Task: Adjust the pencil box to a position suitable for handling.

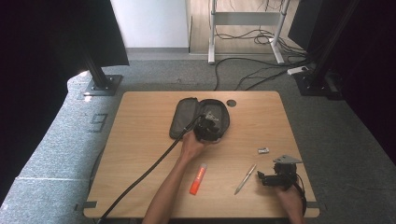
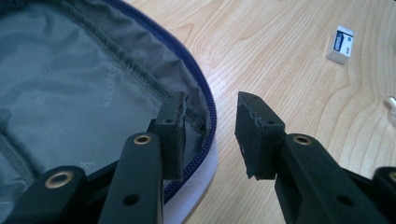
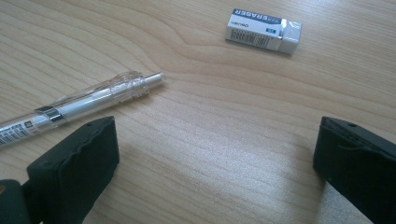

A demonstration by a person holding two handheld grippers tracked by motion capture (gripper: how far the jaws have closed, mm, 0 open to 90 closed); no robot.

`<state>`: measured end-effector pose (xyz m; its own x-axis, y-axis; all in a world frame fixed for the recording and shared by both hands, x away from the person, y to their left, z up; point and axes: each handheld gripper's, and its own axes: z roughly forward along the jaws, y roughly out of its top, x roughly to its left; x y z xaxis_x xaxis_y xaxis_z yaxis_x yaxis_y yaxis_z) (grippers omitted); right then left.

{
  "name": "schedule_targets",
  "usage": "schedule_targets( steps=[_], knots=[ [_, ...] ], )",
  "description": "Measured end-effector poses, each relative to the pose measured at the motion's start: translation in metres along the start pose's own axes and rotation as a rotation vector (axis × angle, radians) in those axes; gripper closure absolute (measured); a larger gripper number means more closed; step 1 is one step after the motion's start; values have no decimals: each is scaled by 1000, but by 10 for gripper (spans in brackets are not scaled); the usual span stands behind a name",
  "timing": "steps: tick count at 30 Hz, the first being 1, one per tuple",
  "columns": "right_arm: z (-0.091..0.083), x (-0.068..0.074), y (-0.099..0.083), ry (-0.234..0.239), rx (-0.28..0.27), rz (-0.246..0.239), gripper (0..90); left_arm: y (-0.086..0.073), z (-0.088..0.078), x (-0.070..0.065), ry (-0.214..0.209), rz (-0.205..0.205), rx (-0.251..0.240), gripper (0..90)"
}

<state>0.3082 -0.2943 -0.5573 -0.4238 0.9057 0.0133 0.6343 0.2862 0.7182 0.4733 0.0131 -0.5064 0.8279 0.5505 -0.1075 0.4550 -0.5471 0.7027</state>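
Observation:
A dark pencil case [image 1: 187, 114] lies unzipped at the table's far middle, its grey lining [image 2: 70, 84] facing up. My left gripper [image 1: 208, 126] rests at the case's right side. In the left gripper view this left gripper [image 2: 212, 105] is open and straddles the blue zipper rim [image 2: 208, 109], one jaw inside the case and the other over the wood. My right gripper [image 1: 263, 178] hovers near the front right edge; the right gripper [image 3: 217, 135] is wide open with bare table between its jaws. A clear pen [image 3: 88, 100] lies just left of it, a white eraser [image 3: 264, 30] farther ahead.
An orange highlighter [image 1: 198, 178] lies at the front middle, beside the person's left forearm. The pen [image 1: 245, 178] and eraser [image 1: 263, 150] sit to the right of it. A black cable [image 1: 149, 170] trails from the left gripper off the front left edge. A round grommet hole [image 1: 231, 102] is behind the case.

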Motion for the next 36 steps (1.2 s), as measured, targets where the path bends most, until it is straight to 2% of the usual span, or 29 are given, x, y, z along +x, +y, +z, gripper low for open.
schedule_targets(
  steps=[4,13,19,28,36],
  knots=[
    [0,0,0,0,0,0,0,-3,5,2,-15,-20,21,656],
    [0,0,0,3,-1,-3,0,-6,7,-5,-39,-2,40,691],
    [0,0,0,3,0,-3,0,-7,6,-14,-55,21,60,692],
    [0,0,0,3,0,-3,0,-12,4,-36,-88,62,85,682],
    [0,0,0,3,0,-3,0,-19,1,-48,-121,64,78,669]
  ],
)
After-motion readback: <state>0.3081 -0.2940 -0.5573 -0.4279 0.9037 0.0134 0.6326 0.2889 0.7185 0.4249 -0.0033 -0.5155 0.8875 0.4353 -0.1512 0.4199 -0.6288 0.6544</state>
